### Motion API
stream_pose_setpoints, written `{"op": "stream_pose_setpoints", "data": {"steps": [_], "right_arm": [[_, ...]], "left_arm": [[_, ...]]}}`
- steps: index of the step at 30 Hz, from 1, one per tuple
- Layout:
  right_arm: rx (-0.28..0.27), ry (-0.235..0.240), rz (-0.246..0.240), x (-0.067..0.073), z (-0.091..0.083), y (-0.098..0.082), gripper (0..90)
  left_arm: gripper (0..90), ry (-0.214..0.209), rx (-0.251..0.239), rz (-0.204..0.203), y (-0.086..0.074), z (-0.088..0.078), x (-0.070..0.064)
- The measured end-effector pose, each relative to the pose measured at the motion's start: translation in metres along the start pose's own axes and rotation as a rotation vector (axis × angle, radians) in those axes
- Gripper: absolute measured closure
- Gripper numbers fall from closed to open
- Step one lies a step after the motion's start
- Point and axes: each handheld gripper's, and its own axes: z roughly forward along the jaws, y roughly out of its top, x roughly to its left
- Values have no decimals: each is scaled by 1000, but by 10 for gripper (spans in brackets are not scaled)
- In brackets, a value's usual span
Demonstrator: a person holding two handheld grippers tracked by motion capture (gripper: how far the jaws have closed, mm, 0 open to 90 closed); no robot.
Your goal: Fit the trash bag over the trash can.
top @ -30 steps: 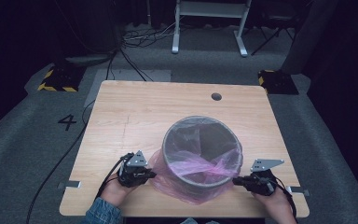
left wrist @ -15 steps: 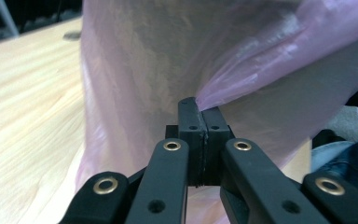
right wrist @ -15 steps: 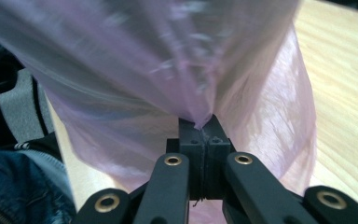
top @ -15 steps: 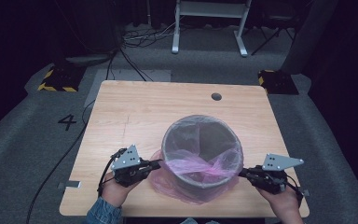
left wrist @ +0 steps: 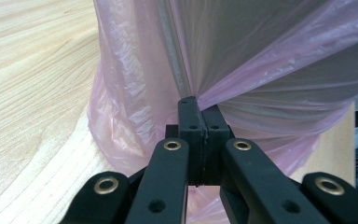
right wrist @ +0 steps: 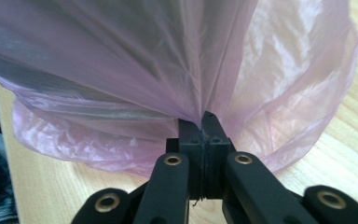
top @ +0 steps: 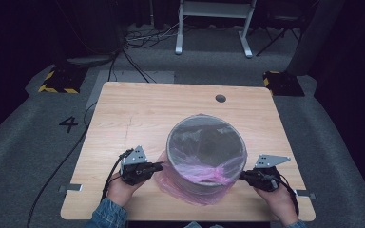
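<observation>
A grey round bin stands on the near middle of the wooden table, lined with a thin pink plastic bag whose edge hangs down over the outside. My left gripper is at the bin's left side, shut on a pinch of the pink bag, which stretches taut from the jaws. My right gripper is at the bin's right side, shut on the pink bag in the same way. Loose bag film bunches on the table around the bin's base.
A dark round hole sits near the table's far edge. Cables trail off the left side to the grey floor, where a "4" is marked. A white frame stand is beyond the table.
Both grippers have drawn outward and down from the bin's rim, pulling the pink bag's edge further down the bin's sides.
</observation>
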Motion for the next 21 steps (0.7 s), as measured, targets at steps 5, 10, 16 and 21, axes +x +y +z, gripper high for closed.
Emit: {"op": "stream_pose_setpoints", "data": {"steps": [5,10,16,21], "right_arm": [[15,-5,8,0,5,-2,898],[114,21,11,-1,27,-6,896],[11,-7,5,5,5,11,868],[36,-9,17,-2,9,6,899]], "left_arm": [[894,-11,-46,-27,-1,-3,1],[890,-22,-123,-53,1,-12,3],[896,-12,56,-107,-8,12,10],[895,-27,85,-59,-7,16,5]]}}
